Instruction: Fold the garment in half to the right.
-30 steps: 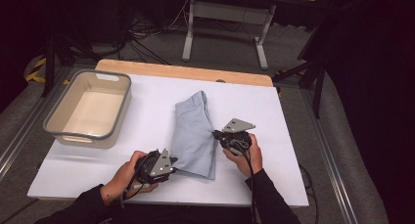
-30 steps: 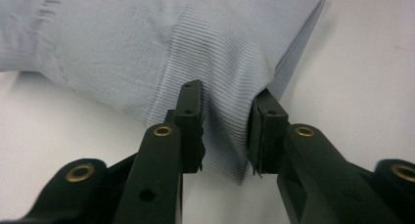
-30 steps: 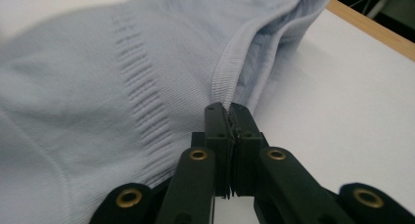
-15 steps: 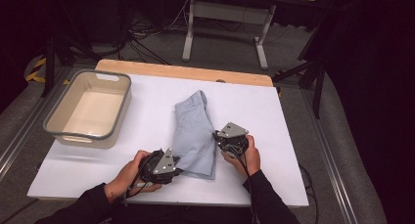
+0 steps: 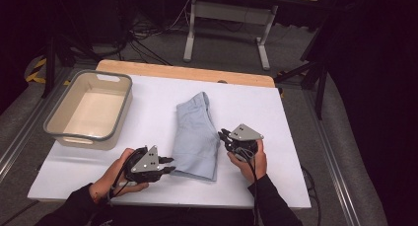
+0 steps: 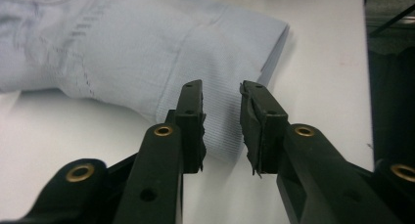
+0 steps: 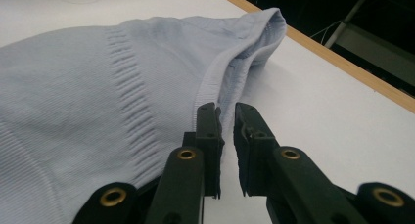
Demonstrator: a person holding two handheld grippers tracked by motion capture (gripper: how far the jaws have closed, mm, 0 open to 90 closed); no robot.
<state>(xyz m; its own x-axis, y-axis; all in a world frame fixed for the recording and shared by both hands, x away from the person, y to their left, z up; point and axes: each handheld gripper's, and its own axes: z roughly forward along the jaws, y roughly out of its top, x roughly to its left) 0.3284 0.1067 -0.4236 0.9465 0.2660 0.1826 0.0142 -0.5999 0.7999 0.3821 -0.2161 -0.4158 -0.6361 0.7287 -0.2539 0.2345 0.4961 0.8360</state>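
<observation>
From the high view, the folded light-blue garment [image 5: 197,137] lies mid-surface, between the two tools. The left hand-held gripper [image 5: 166,165] sits at its near left corner, the right hand-held gripper [image 5: 223,135] at its right edge. Left of the left tool stands a beige tub [image 5: 59,132] with a grey rim. Bare white surface [image 5: 286,176] spreads right of the right tool, out to the surface's right edge, and a wooden strip [image 5: 148,68] runs along the far edge.

The left gripper view brings out what the high view cannot: ribbed weave and a stitched seam in the garment [image 6: 147,53], whose corner lies beyond and between the jaws of the left hand-held gripper [image 6: 221,94]. They have just been closing and stand apart with a clear gap, pads off the cloth.

The right gripper view shows the garment [image 7: 73,111] stretching left of the right hand-held gripper [image 7: 226,111], its folded hem running up past the tips. The jaws have just been opening; a narrow slit separates them, nothing clamped. No writing is readable.
</observation>
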